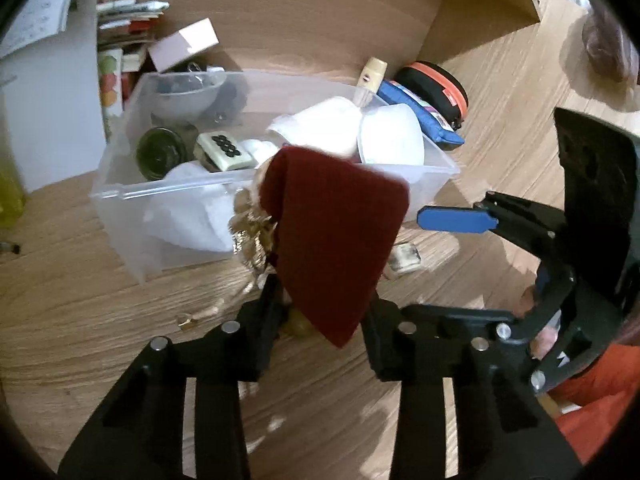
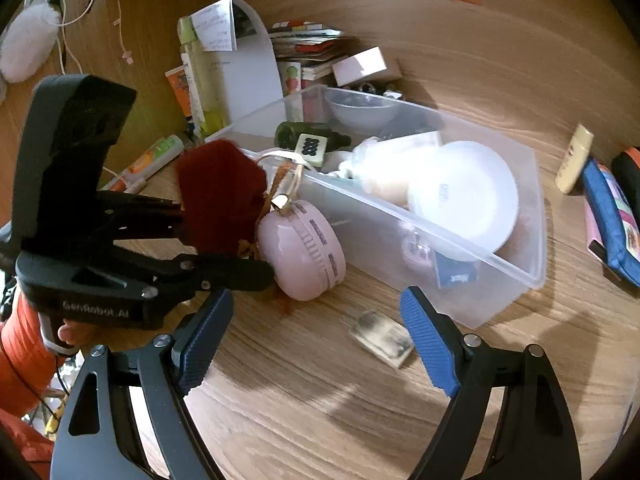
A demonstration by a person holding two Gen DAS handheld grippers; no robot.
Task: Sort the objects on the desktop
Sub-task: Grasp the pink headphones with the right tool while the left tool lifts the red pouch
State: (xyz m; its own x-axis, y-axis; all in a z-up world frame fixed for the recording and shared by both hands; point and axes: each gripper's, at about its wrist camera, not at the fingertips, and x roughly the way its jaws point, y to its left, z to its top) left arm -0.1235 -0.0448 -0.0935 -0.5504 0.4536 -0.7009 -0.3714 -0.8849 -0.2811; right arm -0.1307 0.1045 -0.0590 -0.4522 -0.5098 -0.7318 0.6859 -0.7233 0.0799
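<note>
Both tools matter: the left tool is clamped on a dark red pouch, hanging just short of the clear bin ahead; carry it past the near rim before releasing, while the right tool gapes empty over the tabletop

On the body of your left claw, seen in the right wrist view, white lettering stands mirrored; it reads "GenRobot.AI" once reversed. The handwritten note clipped at the back carries lines too small for you to read. The tile in the bin bears eight dark dots in two rows, no letters. Nothing else is legible.
</note>
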